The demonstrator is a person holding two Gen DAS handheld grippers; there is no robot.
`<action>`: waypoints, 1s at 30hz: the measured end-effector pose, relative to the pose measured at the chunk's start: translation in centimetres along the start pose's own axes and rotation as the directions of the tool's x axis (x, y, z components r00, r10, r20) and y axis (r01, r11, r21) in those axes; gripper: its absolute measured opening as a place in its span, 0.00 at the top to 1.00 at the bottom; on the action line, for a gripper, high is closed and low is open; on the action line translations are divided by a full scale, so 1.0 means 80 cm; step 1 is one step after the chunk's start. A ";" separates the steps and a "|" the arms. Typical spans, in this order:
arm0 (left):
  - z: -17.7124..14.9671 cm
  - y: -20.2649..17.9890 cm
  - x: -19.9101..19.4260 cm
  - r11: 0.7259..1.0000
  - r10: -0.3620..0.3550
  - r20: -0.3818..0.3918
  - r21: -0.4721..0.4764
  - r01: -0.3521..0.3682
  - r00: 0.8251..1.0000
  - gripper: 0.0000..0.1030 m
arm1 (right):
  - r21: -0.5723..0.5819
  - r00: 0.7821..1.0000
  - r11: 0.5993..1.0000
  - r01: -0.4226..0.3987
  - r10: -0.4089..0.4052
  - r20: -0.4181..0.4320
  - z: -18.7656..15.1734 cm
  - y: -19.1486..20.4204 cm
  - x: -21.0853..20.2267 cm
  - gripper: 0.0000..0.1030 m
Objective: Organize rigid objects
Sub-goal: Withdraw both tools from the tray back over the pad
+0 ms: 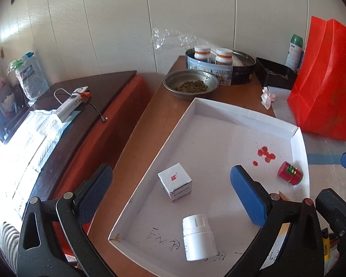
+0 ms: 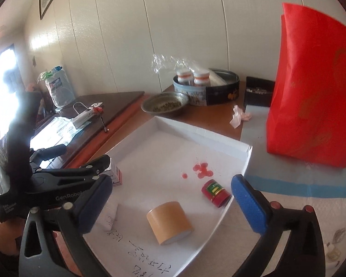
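A shallow white cardboard tray (image 1: 221, 108) lies on the table and also shows in the right wrist view (image 2: 200, 133). In it lie a small white carton (image 1: 175, 182), a white pill bottle (image 1: 198, 237) on its side, a small red jar (image 1: 290, 173) on its side, and a tan tape roll (image 2: 169, 222). The red jar (image 2: 215, 193) lies near the tray's right wall. My left gripper (image 1: 170, 184) is open and empty above the tray, around the carton's position. My right gripper (image 2: 171, 199) is open and empty above the tape roll.
A metal bowl (image 1: 191, 84) of green pellets, a round tin (image 1: 221, 67) with two bottles, a black box (image 1: 275, 76) and a red bag (image 1: 325, 85) stand behind the tray. A dark sideboard (image 1: 80, 97) with a power strip is at the left.
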State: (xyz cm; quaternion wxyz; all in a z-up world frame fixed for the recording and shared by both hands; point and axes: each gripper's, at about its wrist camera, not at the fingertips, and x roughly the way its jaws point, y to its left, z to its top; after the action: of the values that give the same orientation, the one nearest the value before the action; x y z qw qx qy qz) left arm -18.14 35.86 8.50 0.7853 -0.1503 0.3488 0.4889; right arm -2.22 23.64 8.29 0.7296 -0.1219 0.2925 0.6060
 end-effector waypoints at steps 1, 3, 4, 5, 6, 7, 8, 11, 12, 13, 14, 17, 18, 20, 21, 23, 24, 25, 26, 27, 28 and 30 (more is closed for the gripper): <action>0.000 0.001 -0.004 1.000 -0.001 0.005 -0.004 0.001 1.000 0.00 | -0.002 1.000 1.000 0.002 -0.002 0.007 0.000 0.002 -0.004 0.00; 0.000 0.002 -0.013 1.000 -0.005 0.015 -0.006 0.005 1.000 0.00 | 0.002 1.000 1.000 -0.002 0.002 0.017 0.001 0.003 -0.012 0.00; -0.001 0.001 -0.018 1.000 -0.006 0.021 -0.005 0.006 1.000 0.00 | 0.005 1.000 1.000 -0.002 0.001 0.022 0.001 0.003 -0.016 0.00; -0.002 0.000 -0.022 1.000 -0.007 0.025 -0.005 0.007 1.000 0.00 | 0.007 1.000 1.000 0.000 0.000 0.026 0.001 0.003 -0.020 0.00; -0.002 -0.001 -0.026 1.000 -0.010 0.031 -0.004 0.010 0.999 0.00 | 0.009 1.000 1.000 0.000 0.000 0.031 0.001 0.003 -0.023 0.00; -0.003 -0.002 -0.031 1.000 -0.013 0.036 -0.003 0.013 0.999 0.00 | 0.013 0.999 1.000 0.000 -0.001 0.039 0.000 0.002 -0.028 0.00; -0.004 -0.003 -0.036 1.000 -0.014 0.041 -0.002 0.014 0.999 0.00 | 0.014 0.999 1.000 -0.001 0.000 0.045 0.000 0.002 -0.033 0.00; -0.008 -0.005 -0.051 1.000 -0.018 0.056 -0.001 0.018 0.998 0.00 | 0.018 0.998 1.000 0.001 -0.003 0.069 -0.001 0.003 -0.047 0.00; -0.010 -0.006 -0.056 1.000 -0.018 0.061 0.000 0.018 0.998 0.00 | 0.021 0.997 1.000 0.001 -0.003 0.077 -0.002 0.003 -0.052 0.00; -0.012 -0.006 -0.060 1.000 -0.019 0.064 0.002 0.019 0.998 0.00 | 0.024 0.996 1.000 0.001 -0.003 0.086 -0.003 0.003 -0.058 0.00; -0.013 -0.007 -0.064 1.000 -0.020 0.068 0.004 0.020 0.998 0.00 | 0.026 0.996 1.000 0.001 -0.004 0.092 -0.003 0.003 -0.062 0.00; -0.019 -0.010 -0.078 1.000 -0.021 0.076 0.010 0.021 0.997 0.00 | 0.029 0.994 1.000 0.004 -0.008 0.110 -0.008 0.003 -0.077 0.00; -0.021 -0.012 -0.082 1.000 -0.023 0.080 0.013 0.022 0.997 0.00 | 0.030 0.993 1.000 0.005 -0.008 0.115 -0.009 0.004 -0.081 0.00; -0.024 -0.014 -0.091 1.000 -0.026 0.087 0.017 0.025 0.996 0.00 | 0.033 0.992 0.999 0.006 -0.010 0.124 -0.012 0.004 -0.090 0.00; -0.026 -0.015 -0.097 0.999 -0.031 0.093 0.019 0.030 0.995 0.00 | 0.036 0.992 0.999 0.006 -0.011 0.128 -0.013 0.003 -0.093 0.00; -0.029 -0.018 -0.106 0.999 -0.040 0.101 0.022 0.038 0.994 0.00 | 0.040 0.991 0.999 0.009 -0.014 0.135 -0.016 0.003 -0.100 0.00; -0.030 -0.020 -0.110 0.999 -0.042 0.105 0.023 0.040 0.994 0.00 | 0.041 0.990 0.999 0.010 -0.016 0.137 -0.017 0.004 -0.104 0.00; -0.031 -0.021 -0.115 0.999 -0.046 0.109 0.024 0.044 0.993 0.00 | 0.043 0.990 0.999 0.014 -0.020 0.139 -0.018 0.004 -0.107 0.00; -0.033 -0.021 -0.119 0.999 -0.048 0.113 0.024 0.045 0.992 0.00 | 0.044 0.990 0.999 0.020 -0.026 0.141 -0.020 0.004 -0.111 0.00; -0.035 -0.022 -0.123 0.999 -0.048 0.116 0.023 0.046 0.992 0.00 | 0.044 0.990 0.999 0.025 -0.031 0.141 -0.020 0.005 -0.115 0.00; -0.036 -0.022 -0.126 0.999 -0.050 0.118 0.023 0.048 0.992 0.00 | 0.044 0.989 0.999 0.030 -0.036 0.140 -0.021 0.005 -0.118 0.00; -0.039 -0.025 -0.130 0.999 -0.052 0.118 0.020 0.050 0.992 0.00 | 0.038 0.989 0.998 0.047 -0.052 0.137 -0.023 0.005 -0.125 0.00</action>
State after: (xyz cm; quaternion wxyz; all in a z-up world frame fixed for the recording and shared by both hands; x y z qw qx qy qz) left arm -20.56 26.20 13.30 0.8182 -0.1234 0.3016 0.4737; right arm -4.10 14.61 12.64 0.7649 -0.0744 0.2489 0.5895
